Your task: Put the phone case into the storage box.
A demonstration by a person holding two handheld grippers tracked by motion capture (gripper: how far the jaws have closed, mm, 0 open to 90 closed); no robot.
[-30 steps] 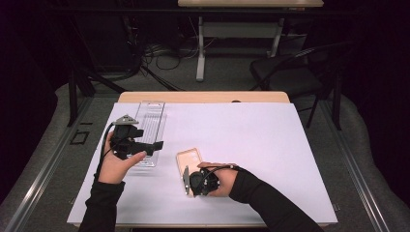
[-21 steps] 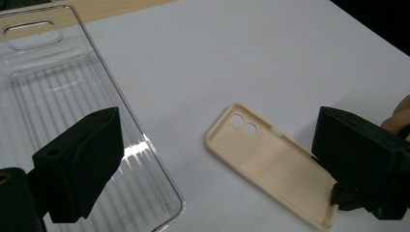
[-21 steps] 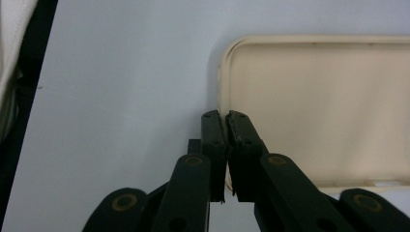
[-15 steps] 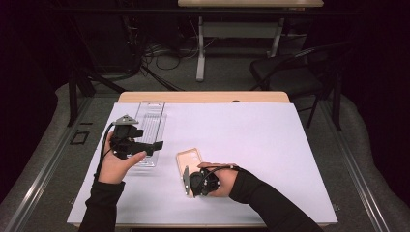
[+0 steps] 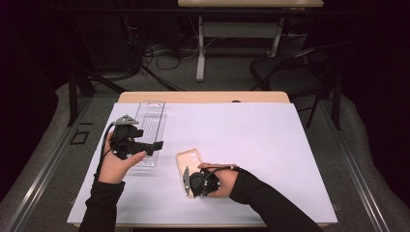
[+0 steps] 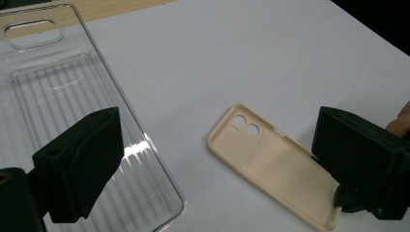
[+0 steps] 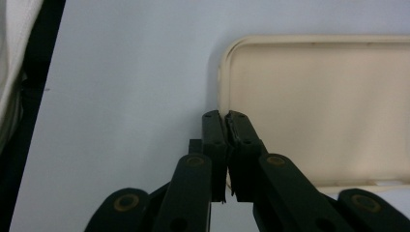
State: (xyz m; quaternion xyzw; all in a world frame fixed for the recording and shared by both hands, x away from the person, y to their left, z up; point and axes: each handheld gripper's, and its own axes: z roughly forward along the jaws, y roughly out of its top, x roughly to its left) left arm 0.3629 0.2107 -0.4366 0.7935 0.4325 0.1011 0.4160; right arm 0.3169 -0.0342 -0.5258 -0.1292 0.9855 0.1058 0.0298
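Table (image 5: 270, 145) under white sheet, dark room, chair (image 5: 290, 72) behind

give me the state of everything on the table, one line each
beige phone case: lying flat, hollow side up, its rim pinched at one edge
right gripper: jaws shut on the beige phone case's rim
clear tray: empty, lying flat on the white sheet
left gripper: jaws wide open, holding nothing, one jaw over the clear tray
white sheet: spread flat over the table
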